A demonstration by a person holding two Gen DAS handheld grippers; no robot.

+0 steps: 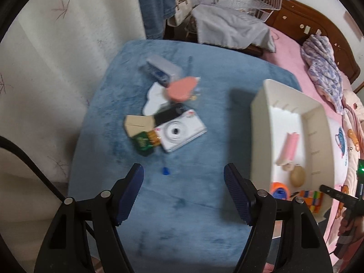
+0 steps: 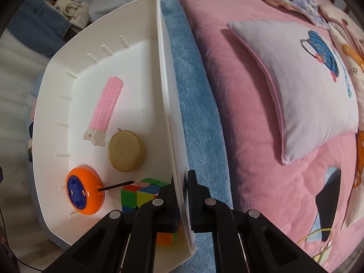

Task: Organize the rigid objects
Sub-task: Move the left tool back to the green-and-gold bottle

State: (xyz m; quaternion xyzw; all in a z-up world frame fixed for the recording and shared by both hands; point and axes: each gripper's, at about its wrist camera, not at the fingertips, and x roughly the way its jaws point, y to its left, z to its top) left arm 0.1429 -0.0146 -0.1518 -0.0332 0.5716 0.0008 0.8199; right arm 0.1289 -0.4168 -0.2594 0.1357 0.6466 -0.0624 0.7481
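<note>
My left gripper [image 1: 184, 170] is open and holds nothing above the blue plush cover [image 1: 182, 204]. Ahead of it lies a pile: a white camera [image 1: 179, 132], a green packet [image 1: 143, 143], a beige card [image 1: 137, 124], a pink heart-shaped piece [image 1: 180, 88], a white cloud-shaped piece [image 1: 154, 97] and a grey-blue box [image 1: 162, 68]. To the right stands the white bin [image 1: 259, 118]. My right gripper [image 2: 180, 182] is shut on the white bin's side wall [image 2: 166, 91]. Inside lie a pink brush [image 2: 107, 104], a tan disc [image 2: 126, 151], an orange round tape [image 2: 84, 191] and a colour cube [image 2: 141, 193].
A small blue bit [image 1: 165, 171] lies on the cover just ahead of my left fingers. A pink bed [image 2: 227, 68] with a printed pillow [image 2: 307, 86] borders the bin's right side. A curtain [image 1: 45, 68] hangs left; clothes and a wire rack [image 1: 268, 0] sit behind.
</note>
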